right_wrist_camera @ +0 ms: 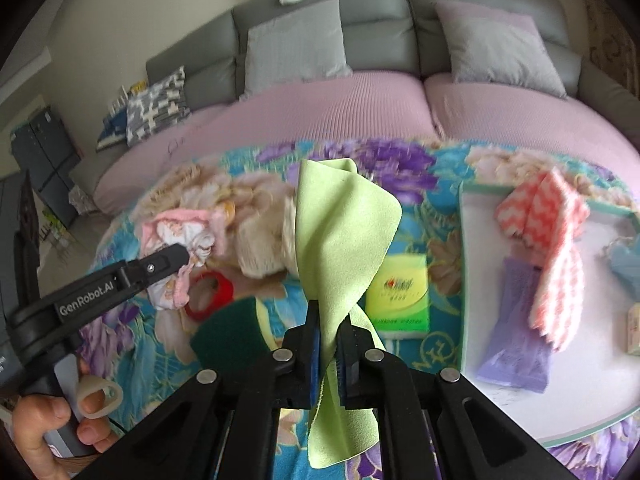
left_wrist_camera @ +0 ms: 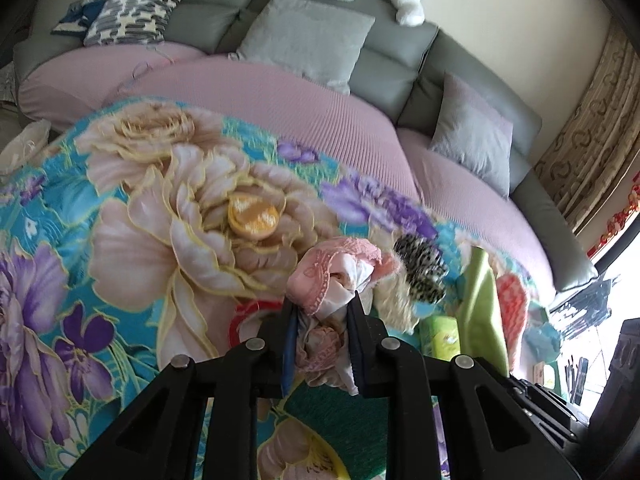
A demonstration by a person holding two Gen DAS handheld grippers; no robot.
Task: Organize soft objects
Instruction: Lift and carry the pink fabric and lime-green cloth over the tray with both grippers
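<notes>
My left gripper (left_wrist_camera: 320, 300) is shut on a pink and white lace garment (left_wrist_camera: 332, 272), held above the floral blanket (left_wrist_camera: 120, 200); it also shows in the right wrist view (right_wrist_camera: 184, 258) with the garment (right_wrist_camera: 180, 236). My right gripper (right_wrist_camera: 328, 316) is shut on a light green cloth (right_wrist_camera: 344, 220), which stands up and hangs below the fingers. A cream fluffy item (right_wrist_camera: 260, 248) and a black-and-white spotted item (left_wrist_camera: 420, 268) lie on the blanket.
A white tray (right_wrist_camera: 600, 380) at right holds a pink-and-white chevron cloth (right_wrist_camera: 548, 232) and a purple pack (right_wrist_camera: 516, 340). A green tissue pack (right_wrist_camera: 400, 296), a green scouring sponge (right_wrist_camera: 228, 336) and a red ring (right_wrist_camera: 212, 292) lie on the blanket. A grey sofa (right_wrist_camera: 360, 32) stands behind.
</notes>
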